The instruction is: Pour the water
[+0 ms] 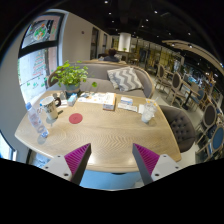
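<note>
My gripper point(111, 162) hangs high over the near edge of a light wooden table point(105, 130), its two fingers wide apart with purple pads point(76, 156) showing and nothing between them. Far beyond the fingers, on the table's left side, stand a clear plastic water bottle point(37, 124), a pale mug or jug point(47, 104) and a small glass point(72, 99). A red round coaster point(76, 118) lies close to them. A white cup-like object point(147, 113) stands on the table's right side. All are well out of the fingers' reach.
A potted green plant point(70, 75) stands at the table's far left. A book or box point(127, 102) lies near the far edge. Behind are a grey sofa with a patterned cushion point(124, 77) and a grey chair point(182, 127) at the right.
</note>
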